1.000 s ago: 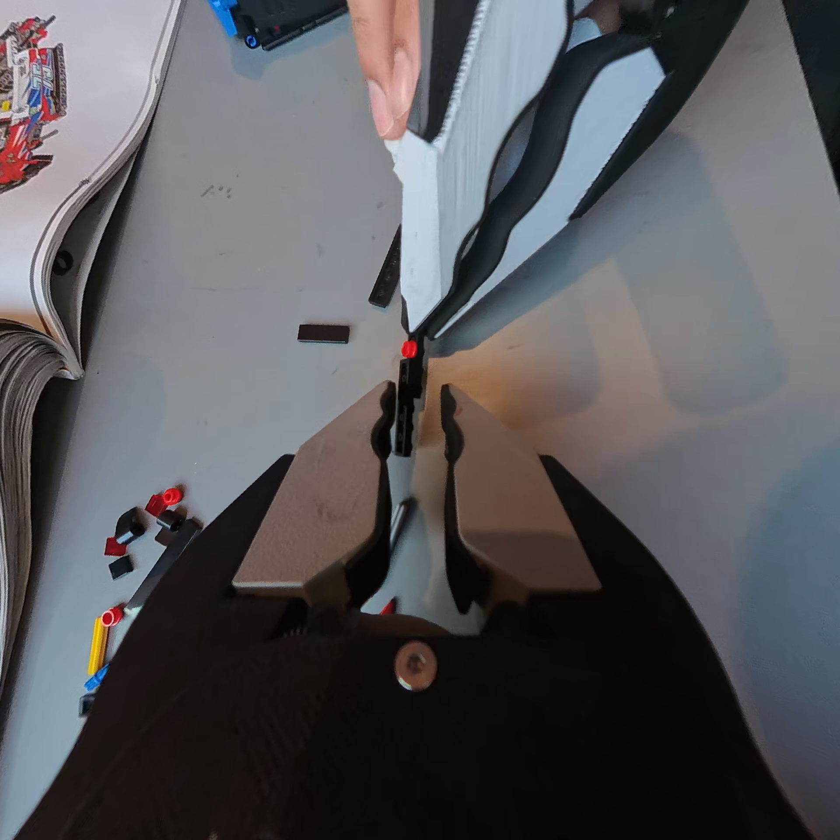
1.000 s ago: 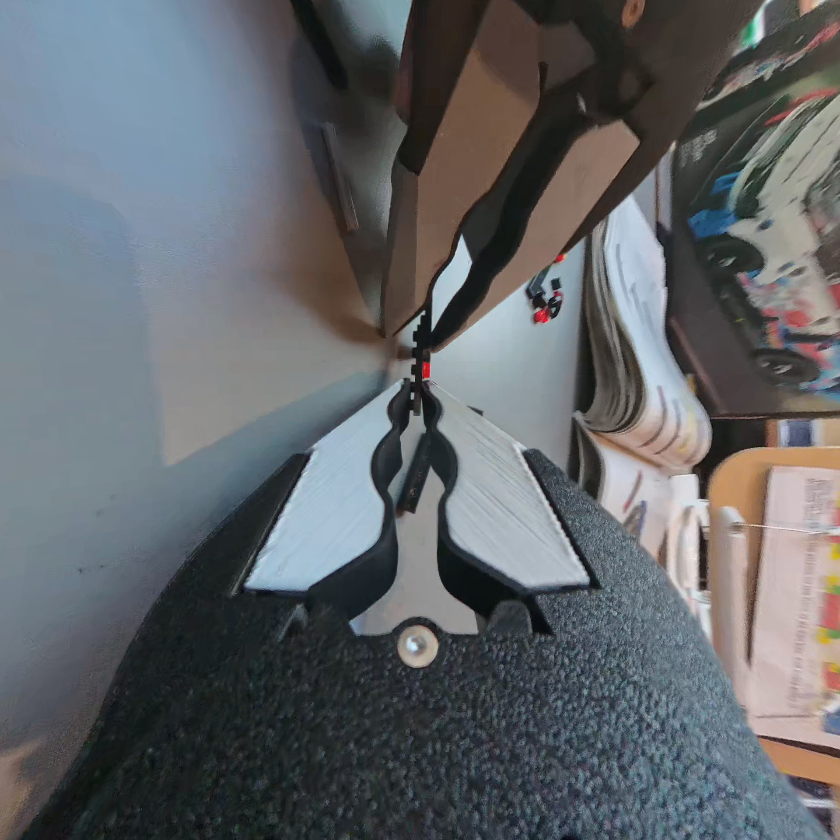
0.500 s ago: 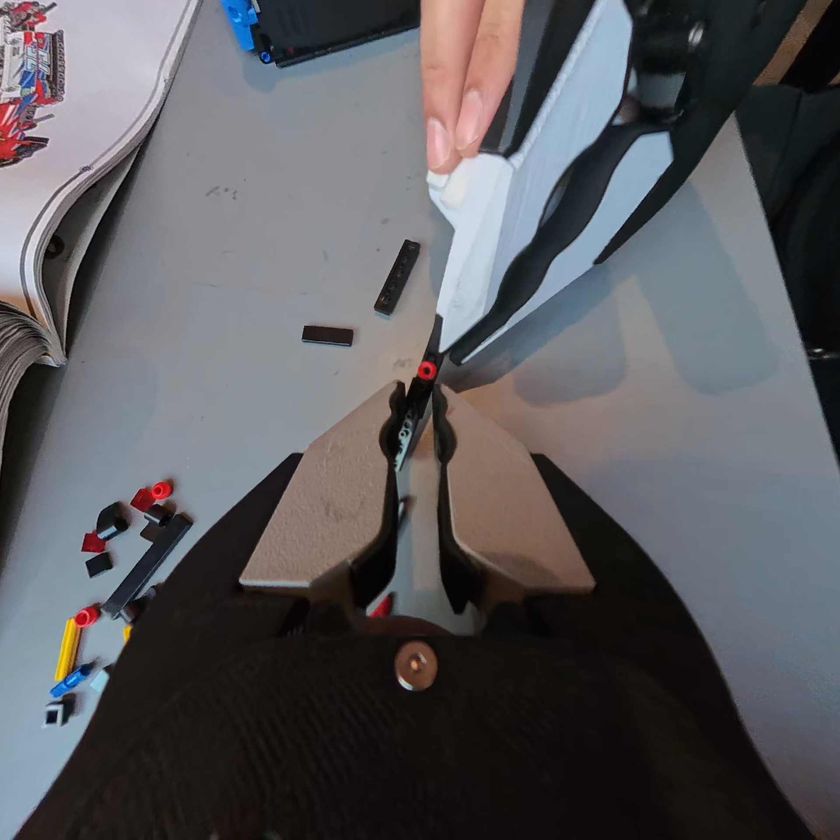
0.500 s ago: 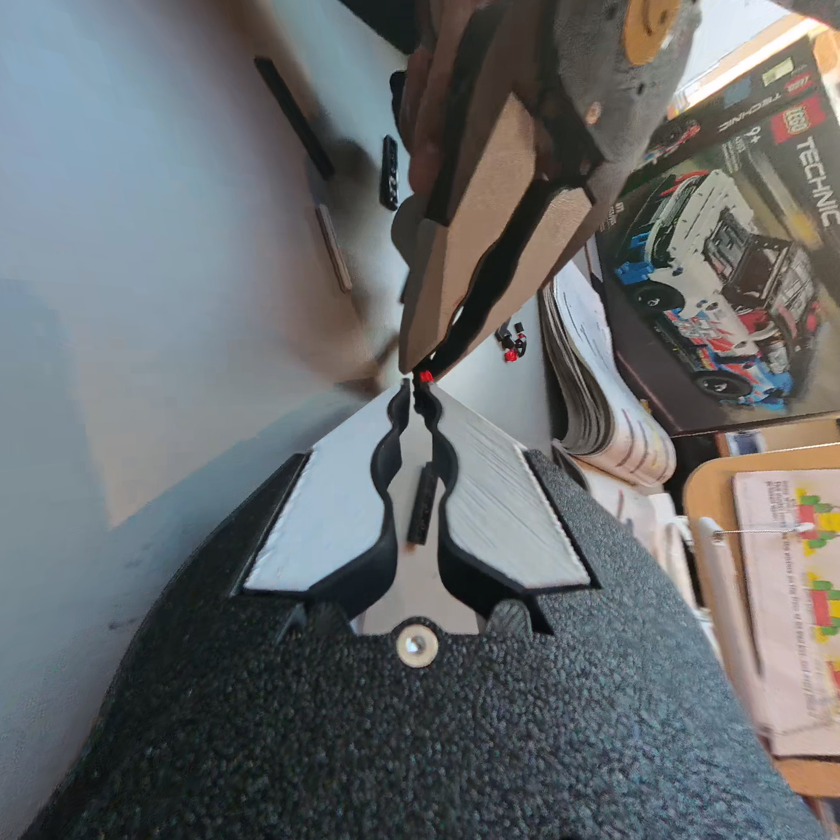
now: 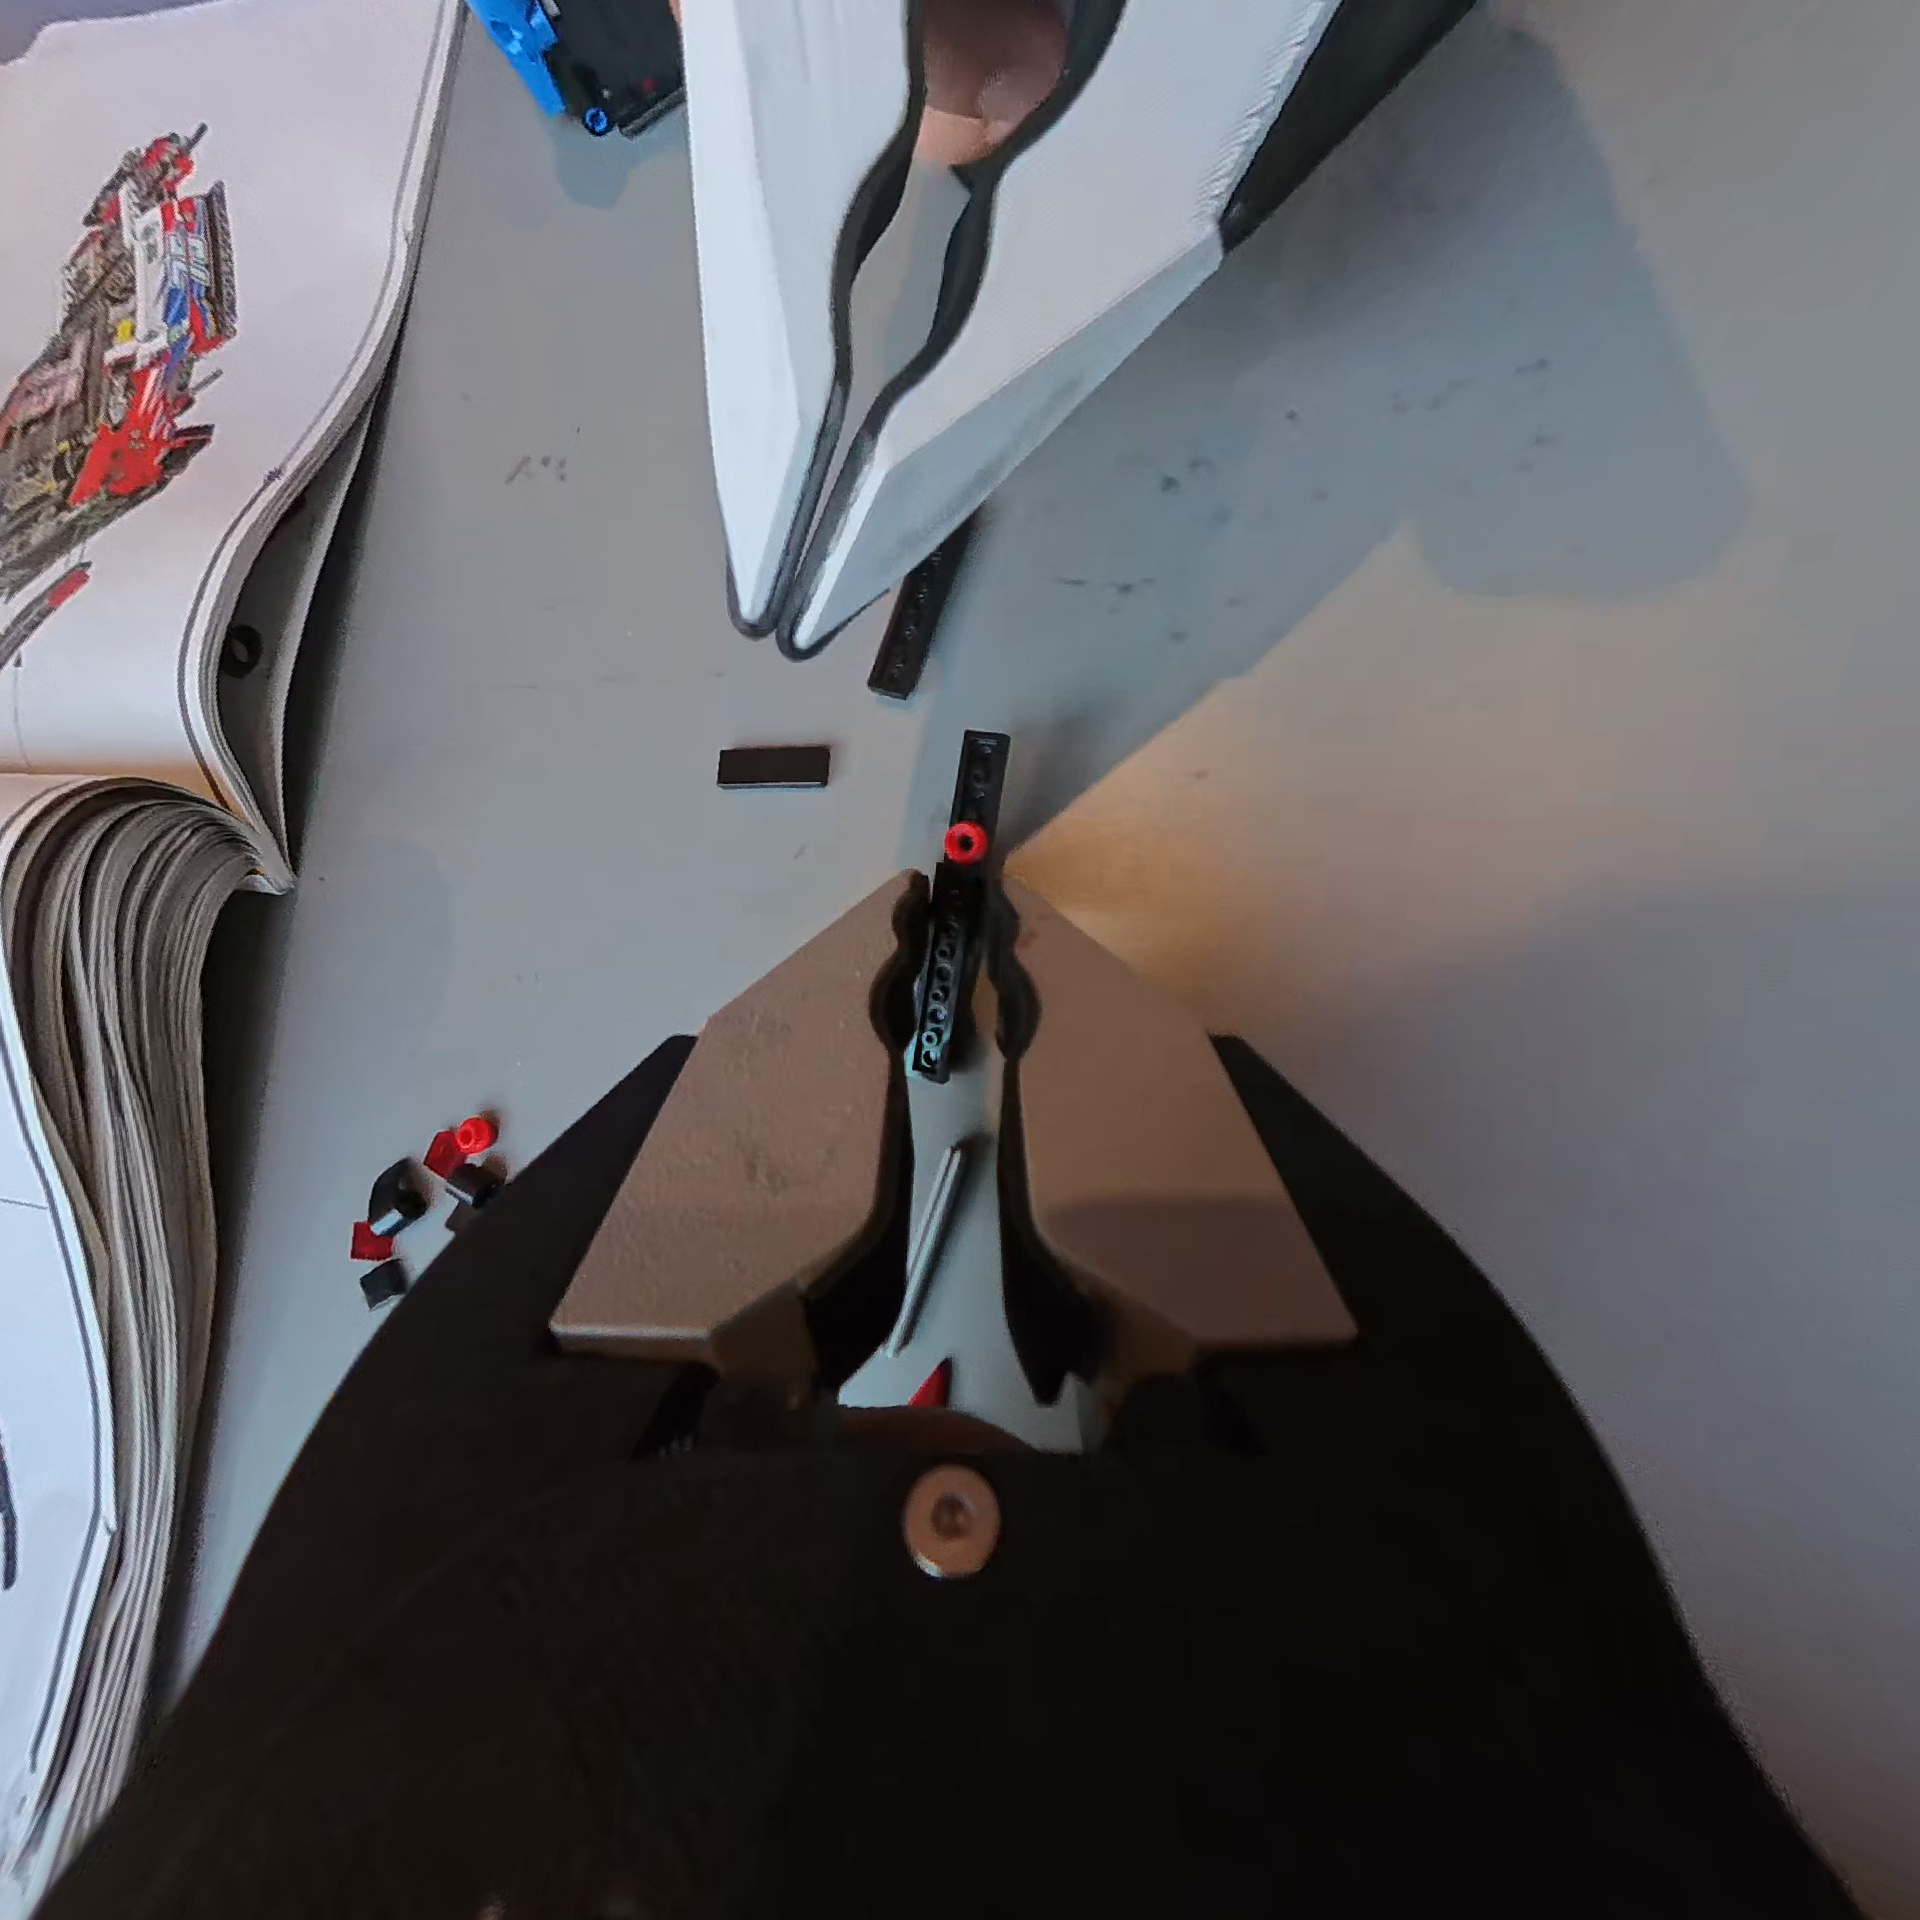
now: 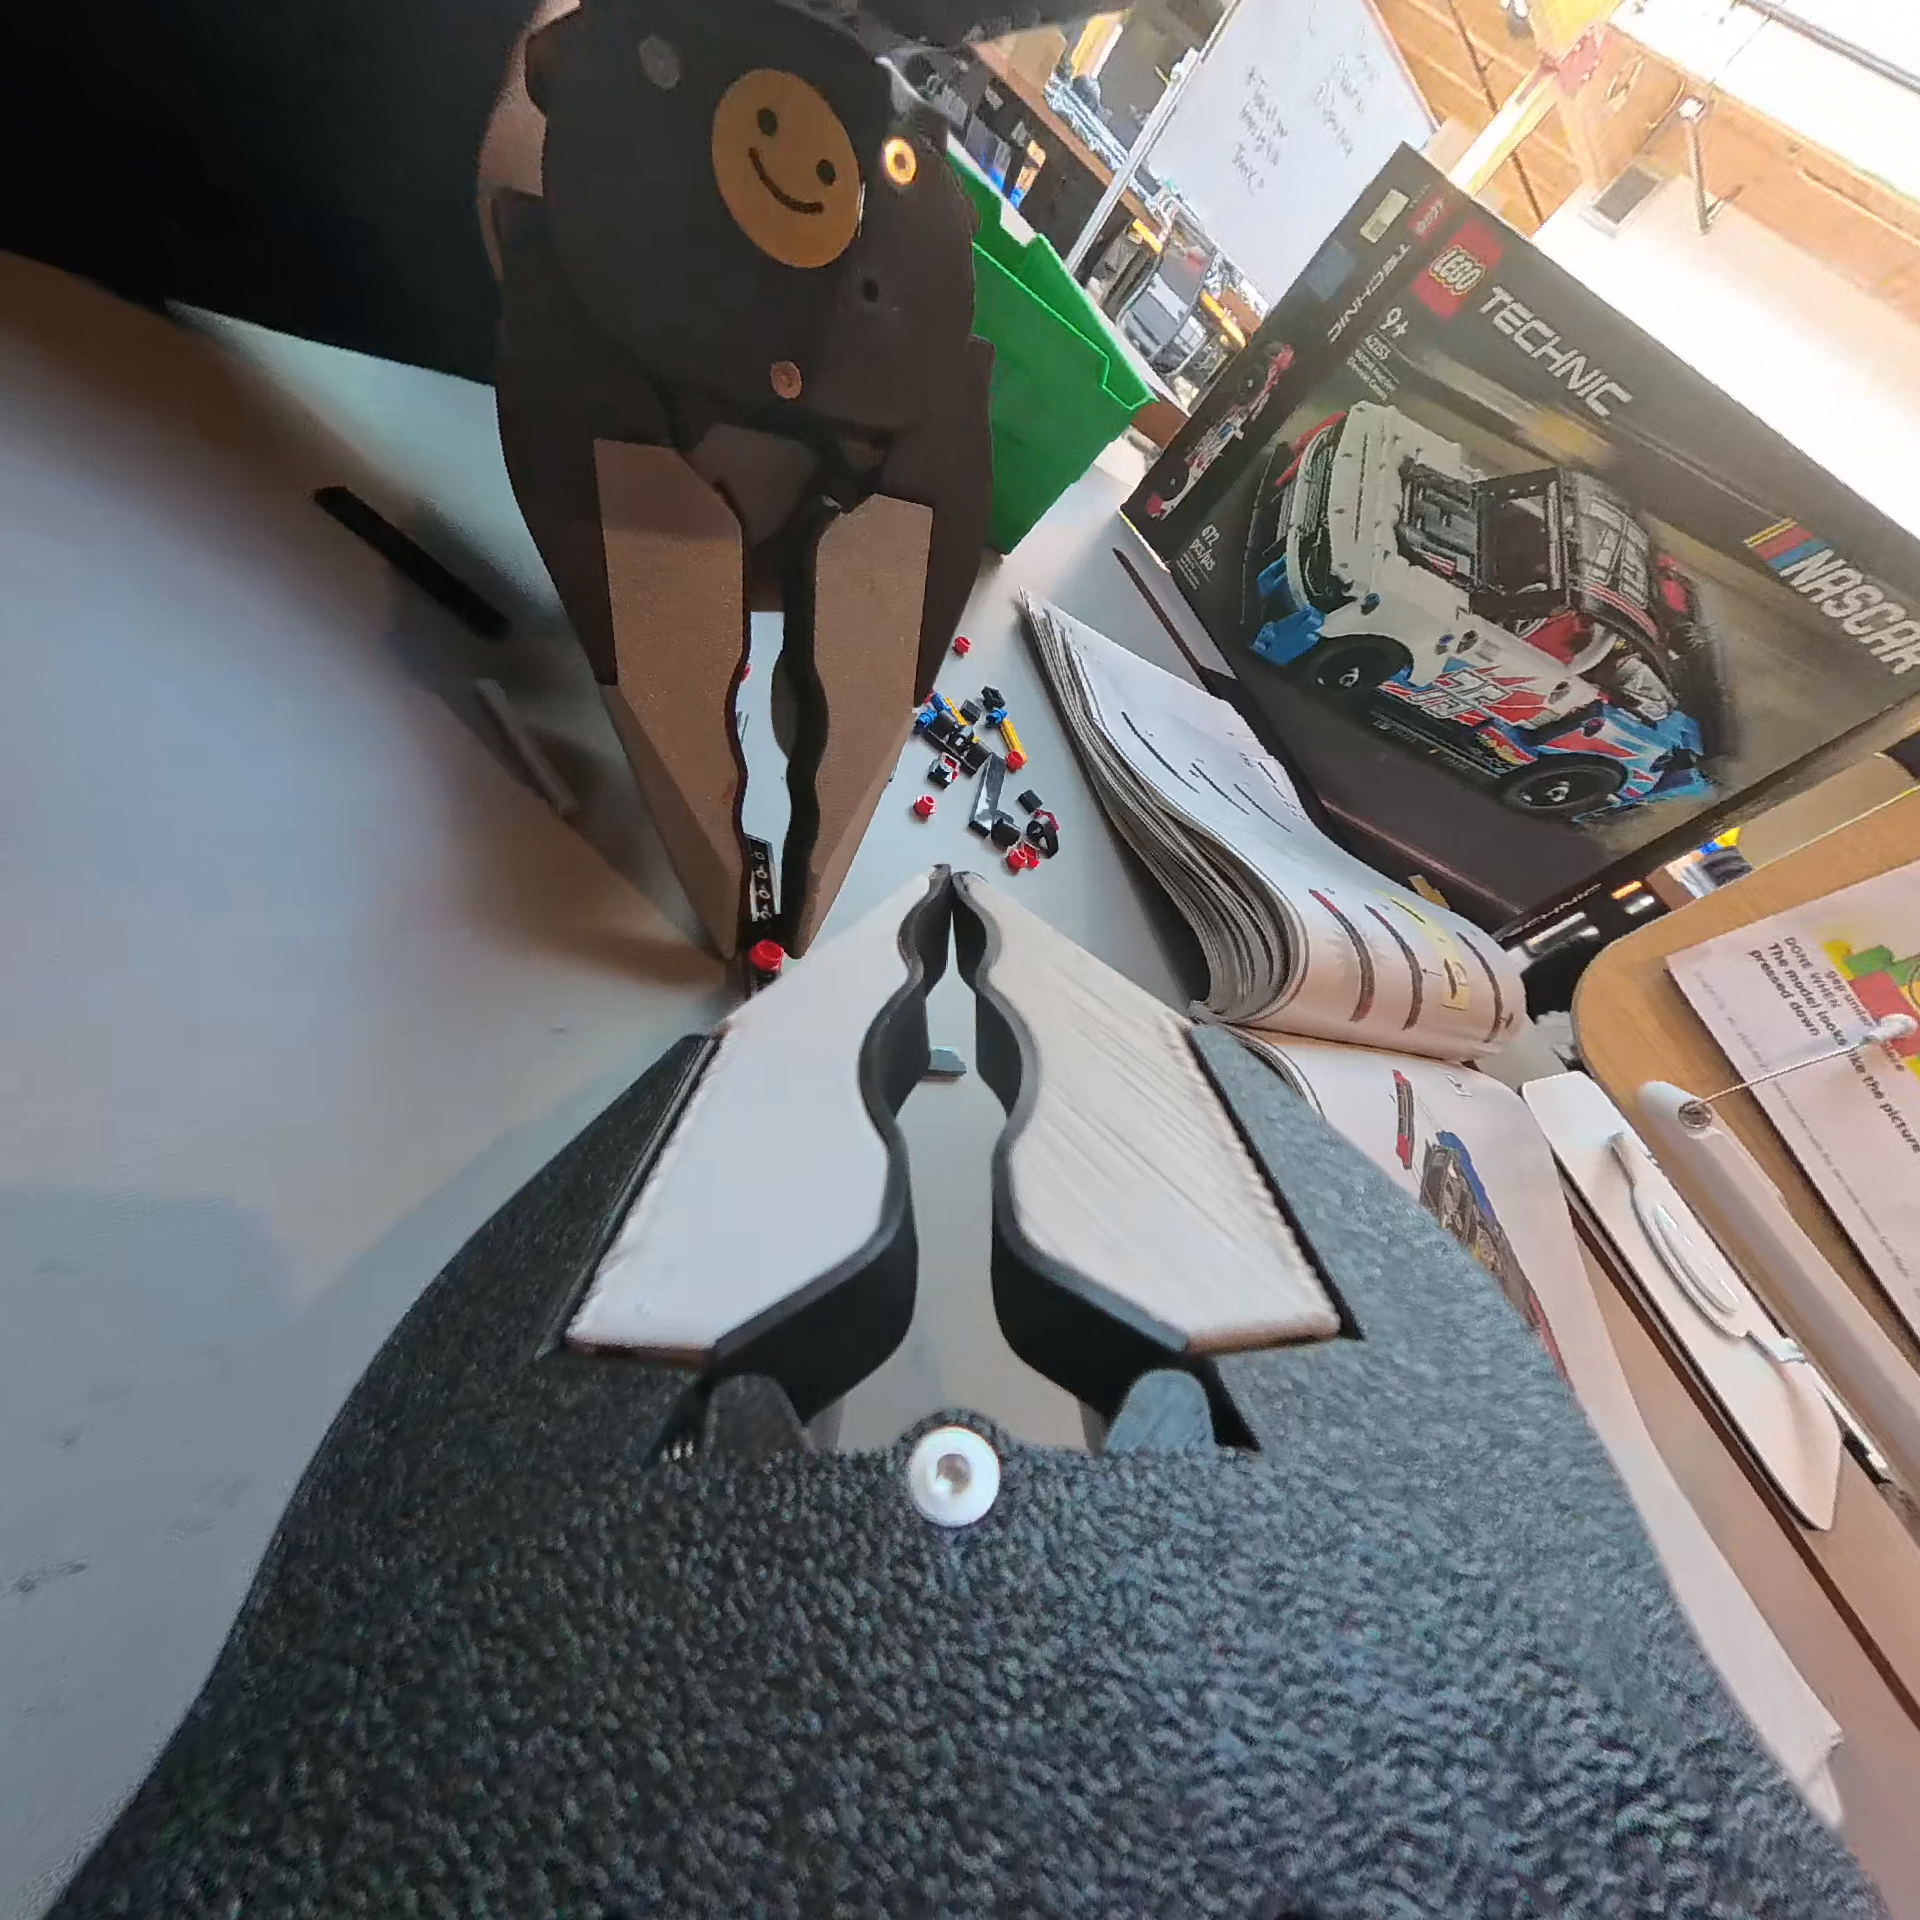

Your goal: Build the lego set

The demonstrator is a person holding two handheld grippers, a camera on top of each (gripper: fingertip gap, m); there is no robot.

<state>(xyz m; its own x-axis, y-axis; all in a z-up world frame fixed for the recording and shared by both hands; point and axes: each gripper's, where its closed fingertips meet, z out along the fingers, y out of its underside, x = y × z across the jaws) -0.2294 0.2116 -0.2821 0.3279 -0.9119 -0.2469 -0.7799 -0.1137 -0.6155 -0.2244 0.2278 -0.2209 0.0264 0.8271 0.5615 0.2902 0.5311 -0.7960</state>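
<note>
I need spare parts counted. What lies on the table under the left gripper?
Between the left gripper's fingers show a grey rod and a red piece's tip; its body hides the rest.

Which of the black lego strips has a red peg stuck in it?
The black strip clamped in the left hand-held gripper; its red peg sits just past the fingertips. The two strips on the table are bare.

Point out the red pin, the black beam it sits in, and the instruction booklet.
red pin (image 5: 966, 843), left wrist view, its round head.
black beam (image 5: 943, 971), left wrist view, holed face between the fingers.
instruction booklet (image 6: 1247, 831), right wrist view, fanned pages.
</note>
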